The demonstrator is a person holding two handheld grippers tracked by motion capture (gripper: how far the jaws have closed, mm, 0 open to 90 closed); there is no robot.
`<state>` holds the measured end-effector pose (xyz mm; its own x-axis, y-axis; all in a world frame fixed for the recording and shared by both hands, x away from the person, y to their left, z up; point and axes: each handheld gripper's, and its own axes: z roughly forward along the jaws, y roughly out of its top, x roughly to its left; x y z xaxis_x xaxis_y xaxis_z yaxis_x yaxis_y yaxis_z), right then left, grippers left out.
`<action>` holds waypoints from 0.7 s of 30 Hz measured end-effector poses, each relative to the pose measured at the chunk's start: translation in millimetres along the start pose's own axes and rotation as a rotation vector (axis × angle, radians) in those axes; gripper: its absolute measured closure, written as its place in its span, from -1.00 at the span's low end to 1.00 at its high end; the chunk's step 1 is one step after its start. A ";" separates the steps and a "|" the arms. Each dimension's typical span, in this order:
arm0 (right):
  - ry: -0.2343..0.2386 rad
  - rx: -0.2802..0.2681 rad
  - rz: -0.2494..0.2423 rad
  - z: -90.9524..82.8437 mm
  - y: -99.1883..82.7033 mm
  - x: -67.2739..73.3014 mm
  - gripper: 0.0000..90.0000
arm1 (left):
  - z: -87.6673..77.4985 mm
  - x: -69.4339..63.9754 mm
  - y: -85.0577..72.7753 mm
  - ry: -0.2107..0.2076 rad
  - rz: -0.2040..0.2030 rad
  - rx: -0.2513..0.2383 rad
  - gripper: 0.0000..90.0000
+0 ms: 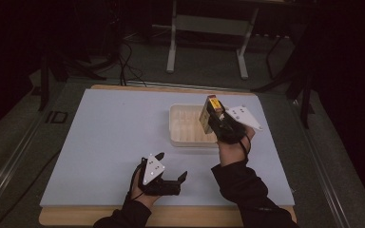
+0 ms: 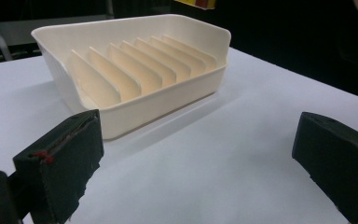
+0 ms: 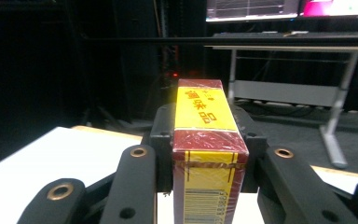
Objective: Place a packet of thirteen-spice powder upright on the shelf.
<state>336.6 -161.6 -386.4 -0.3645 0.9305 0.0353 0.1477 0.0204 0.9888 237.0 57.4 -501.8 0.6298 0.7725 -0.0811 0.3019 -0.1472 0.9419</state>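
A cream rack tray [image 1: 180, 137] with several upright dividers [image 2: 135, 74] stands on the white table mat, right of centre. My right gripper [image 1: 212, 114] is shut on a red and yellow box [image 1: 208, 110], held in the air over the tray's right end. In the right gripper view the box [image 3: 207, 135] stands upright between the jaws, its barcode facing the camera. My left gripper [image 1: 172, 166] is open near the table's front edge, its jaws wide apart and nothing between them. The left gripper view looks at the tray [image 2: 168, 105] from a short distance.
The white mat [image 1: 109, 137] lies on a wooden board [image 1: 76, 216]. Beyond the table stand the legs of a metal desk frame [image 1: 172, 47] and floor cables [image 1: 123, 61]. Monitors [image 3: 279, 9] glow in the background of the right gripper view.
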 end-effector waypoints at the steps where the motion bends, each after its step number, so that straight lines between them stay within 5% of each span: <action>1: -0.006 -0.001 -0.002 2.6 -1.1 0.5 0.50 | -0.2 0.4 -0.3 0.001 -0.004 -0.004 -0.95; 7: -0.049 -0.004 -0.023 16.4 -8.6 2.7 0.50 | -0.7 2.1 -2.3 0.008 -0.021 -0.002 -0.98; 21: -0.117 -0.015 0.058 40.6 -26.5 -2.0 0.50 | -1.0 1.0 -3.2 0.022 -0.024 -0.005 -0.98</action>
<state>370.8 -149.2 -418.6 -0.2458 0.9663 0.0766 0.1517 -0.0397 0.9876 235.9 59.2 -504.6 0.6062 0.7894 -0.0968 0.3130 -0.1249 0.9415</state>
